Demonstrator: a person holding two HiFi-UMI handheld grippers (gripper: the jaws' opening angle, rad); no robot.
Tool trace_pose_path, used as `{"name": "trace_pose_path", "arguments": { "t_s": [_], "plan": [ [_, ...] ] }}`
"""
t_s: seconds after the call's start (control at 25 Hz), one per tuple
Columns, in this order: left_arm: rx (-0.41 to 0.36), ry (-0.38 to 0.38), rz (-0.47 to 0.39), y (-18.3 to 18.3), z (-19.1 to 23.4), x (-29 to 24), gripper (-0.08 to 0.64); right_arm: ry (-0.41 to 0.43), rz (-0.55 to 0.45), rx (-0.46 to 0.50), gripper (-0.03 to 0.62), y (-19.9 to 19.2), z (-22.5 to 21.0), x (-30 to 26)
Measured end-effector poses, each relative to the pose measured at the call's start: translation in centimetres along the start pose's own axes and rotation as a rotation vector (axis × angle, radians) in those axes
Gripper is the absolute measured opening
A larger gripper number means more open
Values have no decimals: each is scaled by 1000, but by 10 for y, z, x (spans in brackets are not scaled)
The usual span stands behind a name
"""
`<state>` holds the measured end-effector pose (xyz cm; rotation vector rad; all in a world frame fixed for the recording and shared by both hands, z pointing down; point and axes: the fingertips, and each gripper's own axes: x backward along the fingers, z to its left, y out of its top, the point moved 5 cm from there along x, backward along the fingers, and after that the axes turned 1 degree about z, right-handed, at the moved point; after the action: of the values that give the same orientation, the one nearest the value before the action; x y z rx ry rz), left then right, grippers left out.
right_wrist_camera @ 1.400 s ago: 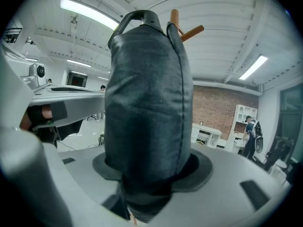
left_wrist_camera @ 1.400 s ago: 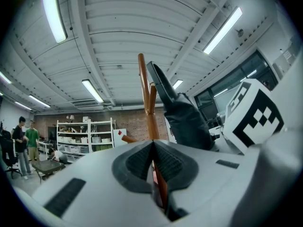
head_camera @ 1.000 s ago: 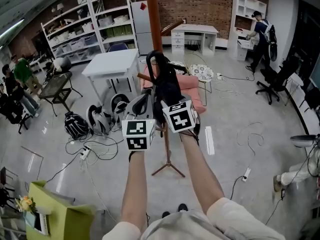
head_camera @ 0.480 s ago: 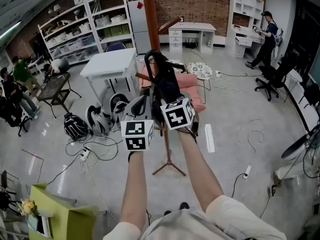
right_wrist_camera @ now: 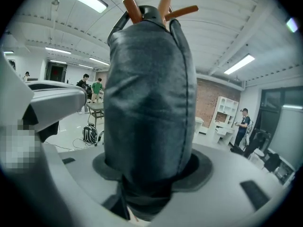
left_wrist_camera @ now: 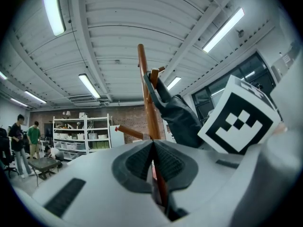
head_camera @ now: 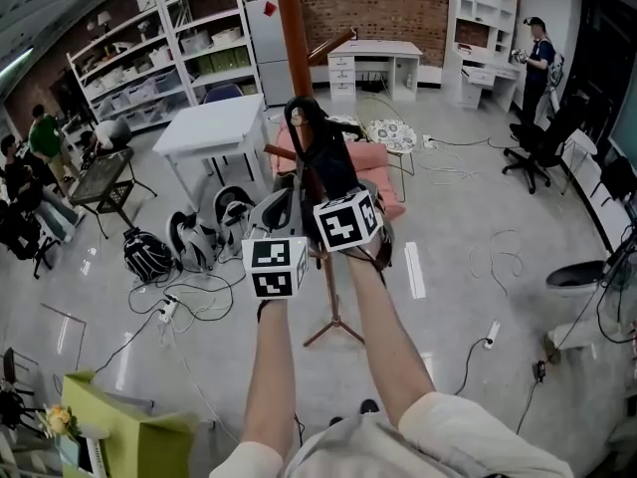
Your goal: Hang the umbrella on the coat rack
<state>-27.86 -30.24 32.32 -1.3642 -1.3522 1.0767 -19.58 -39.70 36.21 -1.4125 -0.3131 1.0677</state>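
- Umbrella (right_wrist_camera: 149, 93): its folded black canopy is pinched between the right gripper's (right_wrist_camera: 150, 171) pads and held up against the coat rack (left_wrist_camera: 147, 93), probably so the hook handle (right_wrist_camera: 118, 25) can catch a peg (right_wrist_camera: 133, 8).
- Left gripper (left_wrist_camera: 152, 148): pads nearly pressed together, with the rack's pole showing in the slit, perhaps steadying it.
- Unclear: whether the hook bears on the peg, and whether the left pads touch the pole.

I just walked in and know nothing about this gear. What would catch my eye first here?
A black folded umbrella fills the right gripper view, clamped by the right gripper up at the pegs of a brown wooden coat rack standing mid-floor. The left gripper is closed on the rack's pole. Both grippers carry bold black-and-white marker cubes.
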Motion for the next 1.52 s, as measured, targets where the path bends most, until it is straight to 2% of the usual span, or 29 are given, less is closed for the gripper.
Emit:
{"name": "trace_pose_path", "arguments": {
  "t_s": [0.16, 1.08, 1.52],
  "plan": [
    [3, -4, -2, -2, 1, 0, 8, 6, 33, -35, 249, -11, 3, -5],
    [33, 16, 62, -26, 8, 13, 8, -21, 56, -133, 258, -23, 10, -19],
    [31, 33, 71, -30, 7, 21, 8, 75, 21, -117, 299, -23, 25, -14]
  ]
}}
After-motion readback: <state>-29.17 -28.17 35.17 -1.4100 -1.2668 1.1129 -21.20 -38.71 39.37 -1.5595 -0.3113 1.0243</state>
